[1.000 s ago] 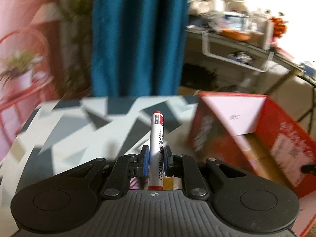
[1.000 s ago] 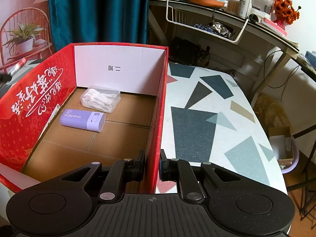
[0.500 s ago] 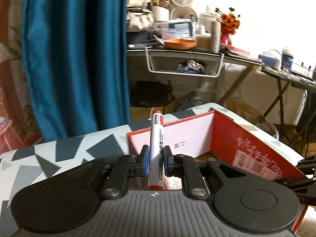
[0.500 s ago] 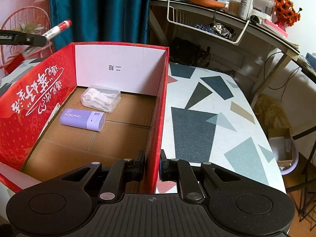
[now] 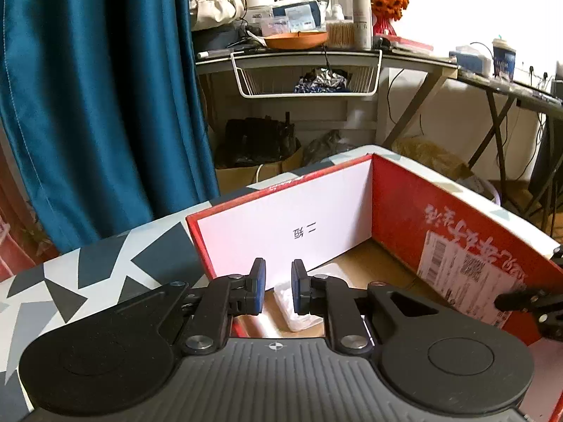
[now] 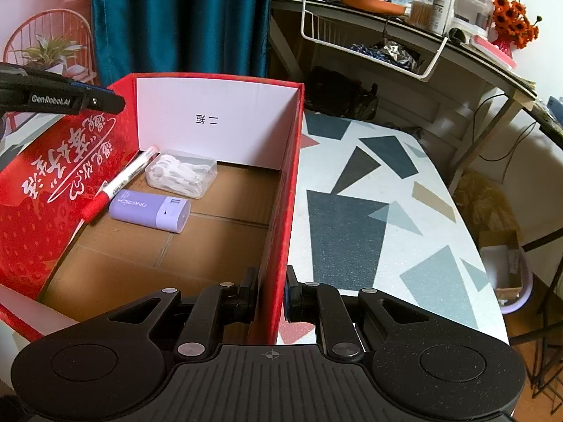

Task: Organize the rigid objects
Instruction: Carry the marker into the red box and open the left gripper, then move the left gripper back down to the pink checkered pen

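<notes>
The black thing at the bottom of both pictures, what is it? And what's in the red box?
It's a hand-held gripper, a two-fingered pincher. A person carries one in each hand, and each has a camera looking along its fingers, so each picture is one pincher's view. The right hand-held gripper pinches a wall of the red box, which stands on a patterned table. The left hand-held gripper holds nothing. In the box lie a marker, a purple case and a clear plastic box.

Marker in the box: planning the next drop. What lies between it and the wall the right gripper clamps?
Right wrist view: a purple case and a clear floss box lie beside the marker; from them to that wall, bare cardboard.
</notes>
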The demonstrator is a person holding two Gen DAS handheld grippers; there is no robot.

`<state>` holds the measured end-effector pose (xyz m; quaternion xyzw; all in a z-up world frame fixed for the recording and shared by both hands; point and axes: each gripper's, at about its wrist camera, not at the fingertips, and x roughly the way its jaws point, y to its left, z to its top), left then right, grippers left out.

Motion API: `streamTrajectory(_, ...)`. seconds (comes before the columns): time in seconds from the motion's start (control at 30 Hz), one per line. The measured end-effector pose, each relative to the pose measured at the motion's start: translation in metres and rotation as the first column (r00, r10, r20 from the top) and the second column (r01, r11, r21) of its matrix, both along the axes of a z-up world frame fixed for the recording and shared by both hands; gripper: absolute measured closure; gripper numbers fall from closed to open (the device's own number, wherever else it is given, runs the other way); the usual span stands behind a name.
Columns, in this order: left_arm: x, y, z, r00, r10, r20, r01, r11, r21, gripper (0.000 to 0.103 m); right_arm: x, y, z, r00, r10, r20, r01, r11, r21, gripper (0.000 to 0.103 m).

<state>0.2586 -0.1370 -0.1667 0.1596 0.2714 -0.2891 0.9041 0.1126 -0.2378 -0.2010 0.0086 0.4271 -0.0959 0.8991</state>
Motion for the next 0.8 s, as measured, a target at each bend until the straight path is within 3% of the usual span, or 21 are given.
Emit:
streamTrajectory(0.17,-0.002,0.01,0.002,1.0,0.003,-0.015,-0.004,1.0,-0.016,0.084,0.0,0.0,0.0,1.0,-0.001,0.001,0.001,1.0,0.002,0.09)
streamTrajectory(0.27,-0.002,0.017,0.009,1.0,0.013,-0.008,-0.013,0.999,-0.031,0.074,0.0,0.0,0.0,1.0,-0.002,0.002,0.002,1.0,0.003,0.09)
streamTrajectory(0.4,-0.003,0.034,0.021,0.999,0.034,-0.003,-0.034,0.998,-0.058,0.071,0.0,0.0,0.0,1.0,-0.002,0.002,0.002,1.0,0.003,0.09)
streamTrajectory(0.5,-0.003,0.053,0.025,0.997,0.079,-0.004,-0.079,0.994,-0.074,0.063,0.0,0.0,0.0,1.0,-0.002,0.002,0.002,1.0,0.004,0.09)
streamTrajectory(0.8,0.012,0.113,0.011,0.96,0.267,-0.086,-0.273,0.96,-0.066,0.062,-0.001,-0.001,0.0,1.0,-0.003,0.004,0.003,1.0,0.006,0.09)
